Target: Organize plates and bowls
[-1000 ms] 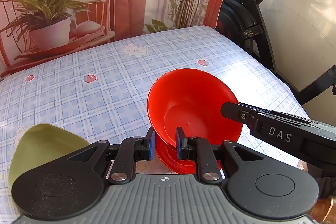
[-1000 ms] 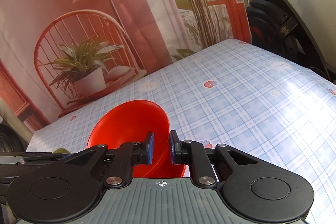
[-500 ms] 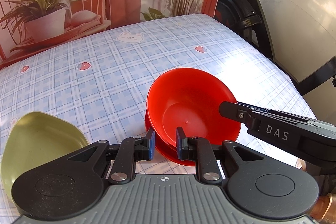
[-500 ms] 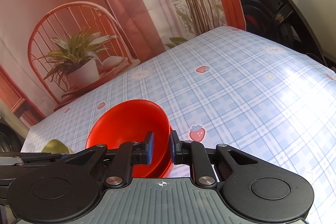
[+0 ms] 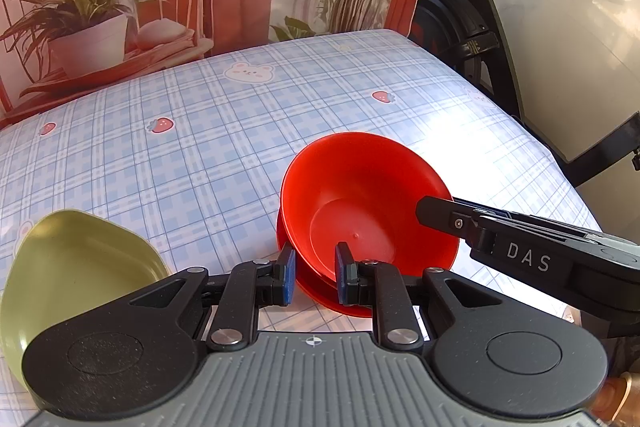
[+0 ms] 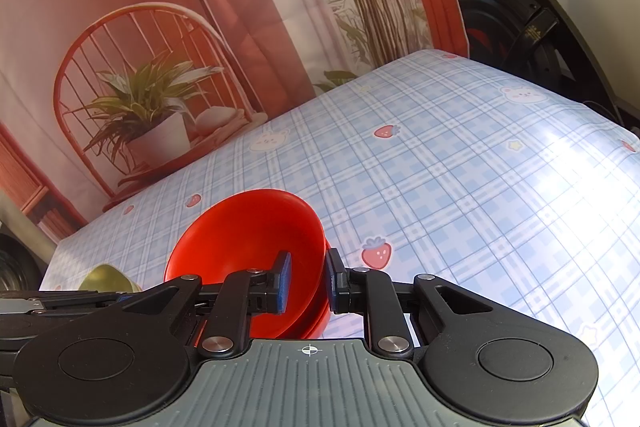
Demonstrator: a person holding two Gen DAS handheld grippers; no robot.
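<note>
A red bowl (image 5: 360, 199) rests nested in another red dish (image 5: 308, 287) on the blue plaid tablecloth (image 5: 180, 155). My left gripper (image 5: 314, 277) is shut across the near rim of this red stack, one pad outside and one inside. I cannot tell which layer it pinches. From the right, my right gripper (image 5: 434, 209) is shut on the upper bowl's right rim. In the right wrist view that gripper (image 6: 306, 281) has the red bowl's (image 6: 248, 235) wall between its blue pads. An olive-green teardrop plate (image 5: 80, 267) lies to the left of the stack.
A black exercise bike (image 5: 472, 27) stands past the table's right edge (image 5: 560, 163). A printed backdrop with a plant and a chair (image 6: 152, 107) hangs behind the far edge. The green plate's tip (image 6: 106, 279) shows beside the left gripper's arm.
The upper red bowl has come down from a tilted, raised pose and settled into the red dish below. Both grippers have kept their hold.
</note>
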